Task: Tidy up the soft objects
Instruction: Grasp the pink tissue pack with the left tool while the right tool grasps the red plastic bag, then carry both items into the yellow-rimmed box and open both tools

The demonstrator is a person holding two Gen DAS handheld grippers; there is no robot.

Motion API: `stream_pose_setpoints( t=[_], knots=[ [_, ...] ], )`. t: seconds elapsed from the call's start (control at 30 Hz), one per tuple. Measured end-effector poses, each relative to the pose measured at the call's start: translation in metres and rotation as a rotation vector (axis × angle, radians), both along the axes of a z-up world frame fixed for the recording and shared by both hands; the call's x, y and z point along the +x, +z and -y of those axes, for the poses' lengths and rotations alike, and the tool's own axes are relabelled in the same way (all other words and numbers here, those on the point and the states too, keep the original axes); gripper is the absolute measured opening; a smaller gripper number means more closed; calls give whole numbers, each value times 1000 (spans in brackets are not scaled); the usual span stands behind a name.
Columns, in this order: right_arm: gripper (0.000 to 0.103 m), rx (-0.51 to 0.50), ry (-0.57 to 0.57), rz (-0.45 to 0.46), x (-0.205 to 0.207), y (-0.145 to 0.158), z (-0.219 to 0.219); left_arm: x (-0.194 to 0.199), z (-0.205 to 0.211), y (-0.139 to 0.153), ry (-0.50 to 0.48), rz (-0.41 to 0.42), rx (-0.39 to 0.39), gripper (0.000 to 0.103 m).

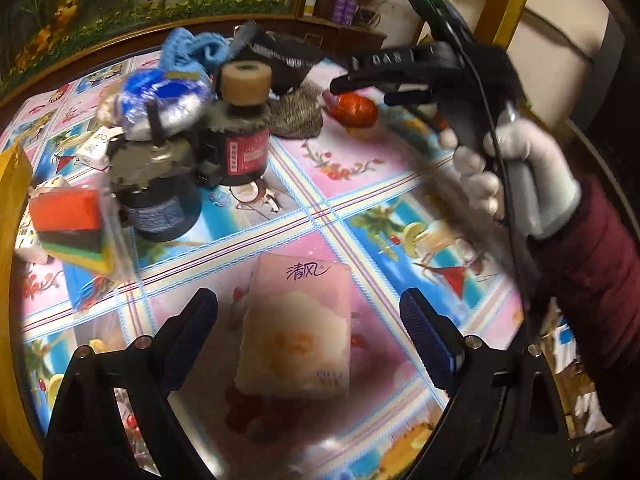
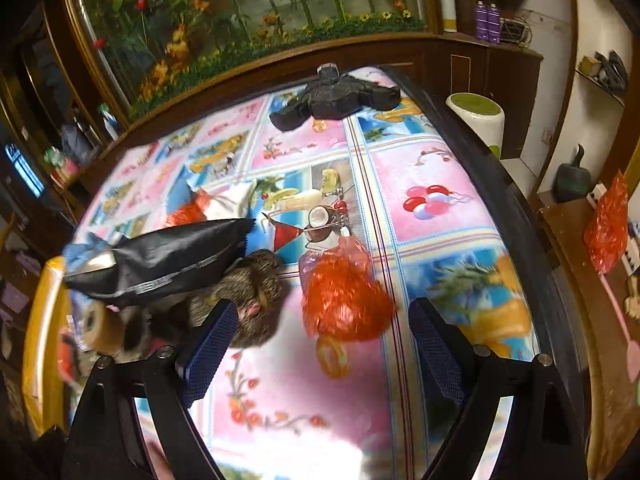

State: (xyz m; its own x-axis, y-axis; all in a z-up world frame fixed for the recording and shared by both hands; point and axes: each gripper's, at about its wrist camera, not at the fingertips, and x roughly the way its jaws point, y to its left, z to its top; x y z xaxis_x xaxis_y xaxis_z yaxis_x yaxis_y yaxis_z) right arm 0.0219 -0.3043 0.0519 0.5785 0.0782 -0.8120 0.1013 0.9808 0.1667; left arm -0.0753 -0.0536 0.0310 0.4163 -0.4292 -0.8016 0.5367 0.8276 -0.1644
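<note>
In the left wrist view my left gripper is open, its blue pads either side of a pink tissue pack lying on the tablecloth. The right gripper shows at the top right, held by a gloved hand near a red plastic bag. In the right wrist view my right gripper is open and empty, just above and short of the red plastic bag. A grey knitted item and a black pouch lie to its left. A blue knitted cloth and stacked sponges sit far left.
Two dark bottles and a foil bag crowd the left of the table. A black gripper stand rests at the table's far edge. A yellow rim borders the left. A white stool stands beyond the right edge.
</note>
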Motion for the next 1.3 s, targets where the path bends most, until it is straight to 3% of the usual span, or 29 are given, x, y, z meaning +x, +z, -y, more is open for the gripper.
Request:
stream_pose_setpoints(
  t=[0.1, 0.17, 0.2, 0.3, 0.4, 0.57, 0.7, 0.83, 0.93, 1.03, 1.17, 1.3],
  knots=[
    [69, -18, -5, -49, 20, -16, -6, 7, 6, -14, 49, -44, 47, 92],
    [57, -34, -14, -66, 25, -23, -9, 4, 6, -13, 80, 8, 99, 69],
    [41, -39, -17, -76, 26, -27, -10, 2, 6, -12, 78, 21, 121, 48],
    [40, -36, -28, -59, 17, -24, -13, 0, -15, -5, 89, -52, 14, 48],
    [40, -38, -28, -16, -10, -10, -16, -11, -43, 12, 122, -46, -73, 48],
    [40, 6, 22, 51, -67, 27, -31, -36, -101, 60, 161, 8, -238, 48],
    [40, 45, 124, 117, -97, 65, -66, -42, -155, 104, 239, 58, -343, 48],
    [40, 134, 254, 171, -106, 102, -110, -35, -211, 140, 334, 97, -382, 48],
    [41, 250, 362, 163, -97, 121, -150, -15, -245, 159, 409, 124, -346, 48],
    [41, 345, 446, 130, -72, 128, -196, 26, -267, 161, 486, 134, -262, 48],
    [41, 384, 492, 58, -14, 111, -260, 81, -284, 130, 552, 88, -211, 48],
    [41, 363, 473, -24, 38, 73, -302, 117, -306, 79, 608, -8, -274, 48]
  ],
)
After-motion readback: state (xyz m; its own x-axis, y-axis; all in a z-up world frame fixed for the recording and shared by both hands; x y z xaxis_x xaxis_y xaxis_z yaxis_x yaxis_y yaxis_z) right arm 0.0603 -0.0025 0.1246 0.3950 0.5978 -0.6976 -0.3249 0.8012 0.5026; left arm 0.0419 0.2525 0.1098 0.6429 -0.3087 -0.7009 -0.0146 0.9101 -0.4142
